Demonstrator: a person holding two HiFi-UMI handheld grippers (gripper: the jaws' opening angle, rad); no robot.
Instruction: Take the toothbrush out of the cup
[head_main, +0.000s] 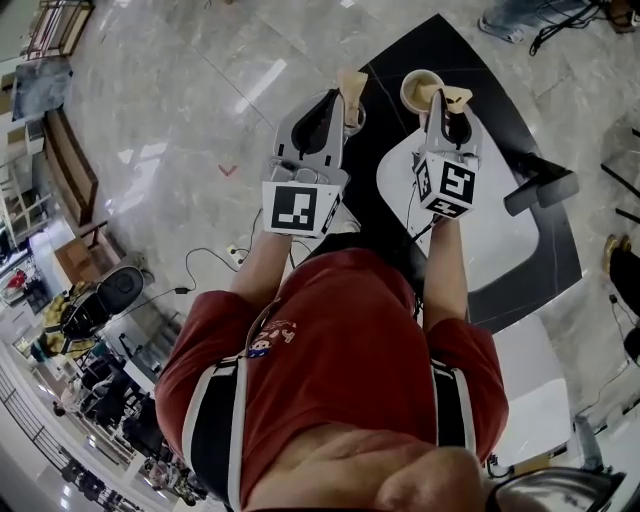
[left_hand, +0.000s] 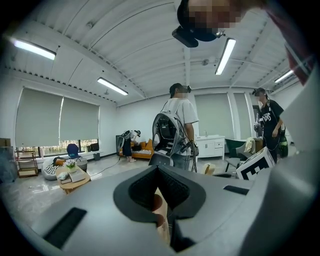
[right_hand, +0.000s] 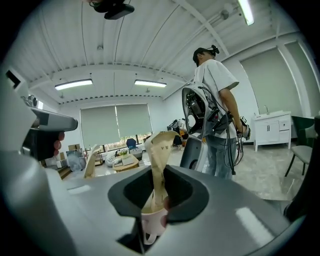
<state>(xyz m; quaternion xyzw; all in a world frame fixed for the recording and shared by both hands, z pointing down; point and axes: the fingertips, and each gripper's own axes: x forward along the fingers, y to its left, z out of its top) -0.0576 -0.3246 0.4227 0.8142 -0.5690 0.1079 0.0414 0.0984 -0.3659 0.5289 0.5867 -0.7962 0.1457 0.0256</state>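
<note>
Grippers x2: left gripper (head_main: 352, 85), right gripper (head_main: 447, 97). Marker cubes x2 (head_main: 300, 208) (head_main: 445, 185). Cup (head_main: 412, 88) x1. White table (head_main: 500, 240) x1. In left gripper view: Bkgd ppl x3, 2 standing (left_hand: 181, 117) (left_hand: 268, 122), 1 bent over (left_hand: 128, 142). Ceiling strip lights (left_hand: 112, 86) x4.

The left gripper (left_hand: 161, 216) is big and gray at the bottom, its jaws pressed together with nothing between them. Behind it a person in a white shirt (left_hand: 181, 117) stands in the room. A person in a dark shirt (left_hand: 267, 122) stands at the right.
</note>
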